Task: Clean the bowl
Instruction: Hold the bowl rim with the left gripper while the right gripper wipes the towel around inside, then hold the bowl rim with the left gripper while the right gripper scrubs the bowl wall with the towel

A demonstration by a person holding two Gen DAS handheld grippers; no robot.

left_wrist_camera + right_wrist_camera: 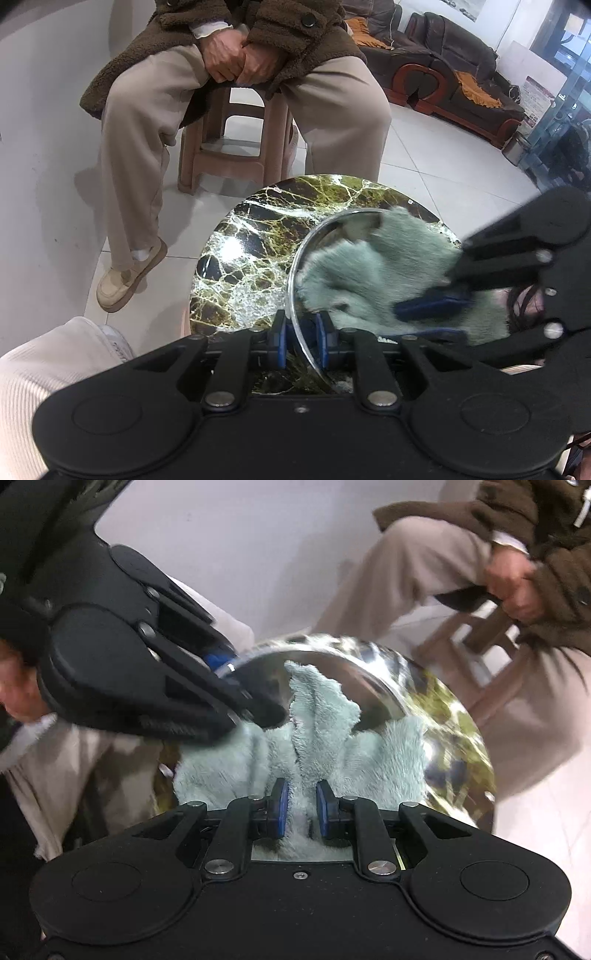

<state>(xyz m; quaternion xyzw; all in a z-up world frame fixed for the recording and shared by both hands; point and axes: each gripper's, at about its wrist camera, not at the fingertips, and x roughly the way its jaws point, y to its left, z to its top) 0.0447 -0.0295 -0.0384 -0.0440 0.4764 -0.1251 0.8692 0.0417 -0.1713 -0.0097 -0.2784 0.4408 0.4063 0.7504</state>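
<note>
A: While the left gripper (302, 334) pinches its rim, what's in the steel bowl (373, 686)?

B: A pale-green fluffy cloth (325, 734), clamped by the right gripper (300, 808). Shiny and mirror-like, the bowl sits at three o'clock on the round marble tabletop (251, 251).

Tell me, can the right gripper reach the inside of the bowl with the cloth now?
Probably yes: the right gripper holds the green cloth already inside the steel bowl, whose rim the left gripper clamps.

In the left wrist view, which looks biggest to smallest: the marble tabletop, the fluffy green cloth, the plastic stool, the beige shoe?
1. Marble tabletop
2. Green cloth, close behind; partly hidden, so unsure
3. Plastic stool, farther off, partly hidden by legs
4. Beige shoe
</note>
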